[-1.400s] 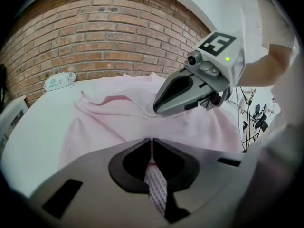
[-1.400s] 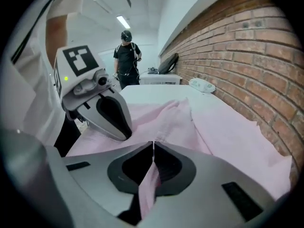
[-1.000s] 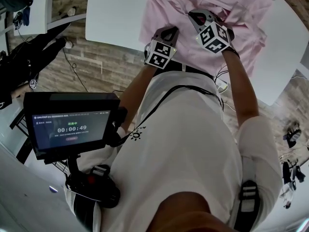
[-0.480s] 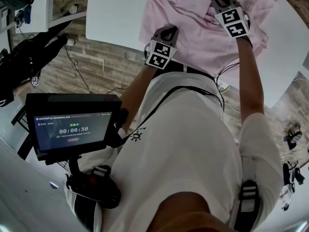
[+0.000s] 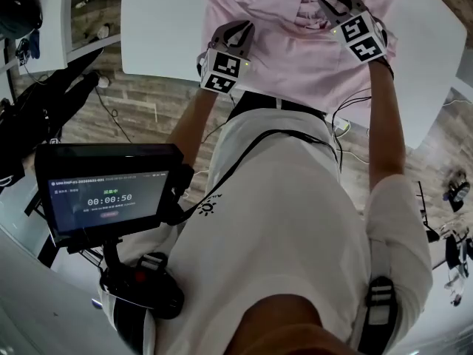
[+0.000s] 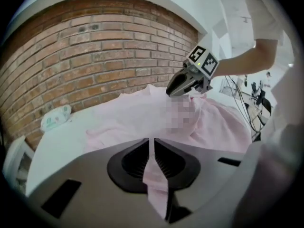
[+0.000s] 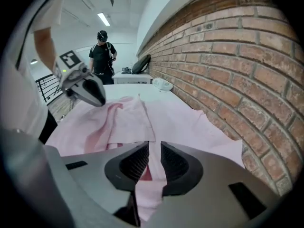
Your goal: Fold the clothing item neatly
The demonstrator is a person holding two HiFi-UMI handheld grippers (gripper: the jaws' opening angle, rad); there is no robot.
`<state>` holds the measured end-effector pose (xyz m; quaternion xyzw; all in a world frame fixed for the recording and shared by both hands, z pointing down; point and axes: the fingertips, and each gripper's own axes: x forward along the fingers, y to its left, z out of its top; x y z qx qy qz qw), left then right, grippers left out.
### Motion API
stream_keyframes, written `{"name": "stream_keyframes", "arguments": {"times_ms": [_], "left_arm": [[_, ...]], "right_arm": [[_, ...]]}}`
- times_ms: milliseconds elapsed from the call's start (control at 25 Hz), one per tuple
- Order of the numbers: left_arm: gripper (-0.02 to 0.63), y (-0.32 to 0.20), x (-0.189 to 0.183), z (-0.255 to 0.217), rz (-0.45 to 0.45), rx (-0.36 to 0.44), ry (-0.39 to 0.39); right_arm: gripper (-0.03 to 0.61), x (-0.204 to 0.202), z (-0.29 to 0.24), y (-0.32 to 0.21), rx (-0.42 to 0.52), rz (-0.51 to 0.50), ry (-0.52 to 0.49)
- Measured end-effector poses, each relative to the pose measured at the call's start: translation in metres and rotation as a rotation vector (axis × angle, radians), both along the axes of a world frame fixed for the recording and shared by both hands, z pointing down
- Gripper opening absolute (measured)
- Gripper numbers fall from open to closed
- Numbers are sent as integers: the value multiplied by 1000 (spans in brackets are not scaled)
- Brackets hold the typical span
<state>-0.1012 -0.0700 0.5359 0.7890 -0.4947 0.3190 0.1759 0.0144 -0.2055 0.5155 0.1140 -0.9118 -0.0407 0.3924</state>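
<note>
Right hand-held gripper [image 5: 334, 3] is being opened around the pink shirt [image 5: 295, 58], so this fold is judged placed, while the left hand-held gripper [image 5: 236, 29] is clenched on it.

White table [image 5: 159, 28], brick wall [image 6: 95, 46], 1 lit screen [image 5: 107, 194], perhaps a wipes packet [image 6: 55, 118].

My head camera looks steeply down past my torso, with the white table [image 5: 162, 21] at 12 o'clock. The left gripper view and right gripper view ride low and close over the pink garment [image 6: 128, 118] and share the brick wall [image 6: 95, 46] — 11 o'clock left, 2 o'clock right. All three views share the garment.
</note>
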Motion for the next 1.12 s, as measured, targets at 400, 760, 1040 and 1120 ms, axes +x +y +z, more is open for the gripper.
{"name": "stream_keyframes", "arguments": {"times_ms": [400,760,1040,1120], "left_arm": [[179,-41,-9,30,679,-92,-306],[179,-39,-37,48,933,-225,-481],[179,-38,-46,51,1004,-262,-521],[179,-37,-46,52,1009,-268,-517]], "right_arm": [[82,114,13,46,-28,-56,153],[83,140,49,58,58,-122,359],[83,146,61,59,62,-145,420],[78,146,60,58,61,-138,420]]}}
